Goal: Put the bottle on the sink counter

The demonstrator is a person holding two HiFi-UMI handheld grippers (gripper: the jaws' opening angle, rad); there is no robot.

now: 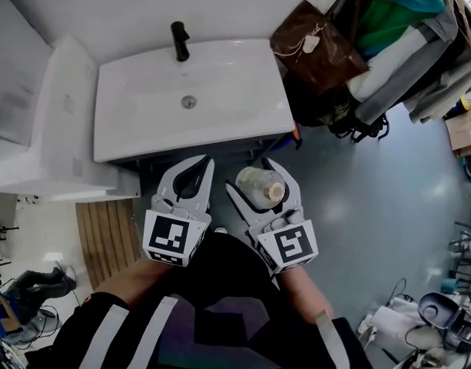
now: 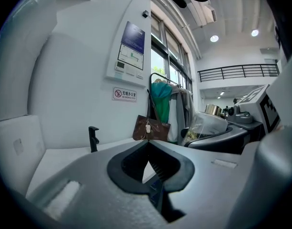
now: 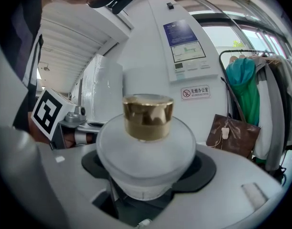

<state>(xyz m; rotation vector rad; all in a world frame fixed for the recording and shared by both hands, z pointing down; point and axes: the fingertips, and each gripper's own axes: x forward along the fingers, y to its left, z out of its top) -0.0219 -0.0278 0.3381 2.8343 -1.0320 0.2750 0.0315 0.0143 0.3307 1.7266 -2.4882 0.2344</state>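
The left gripper [image 1: 203, 167] has its jaws pressed together on nothing. Beside it, the right gripper [image 1: 258, 180] pinches the frosted bottle [image 3: 146, 149] — upright, long axis vertical, gold cap [image 3: 148, 117] on top — just short of the sink counter [image 1: 143, 133].

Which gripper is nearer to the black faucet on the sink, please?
Left. The left gripper, jaws shut and empty, sits in front of the sink almost in line with the faucet; the right gripper, holding the bottle, is beside it, farther toward the brown bag.
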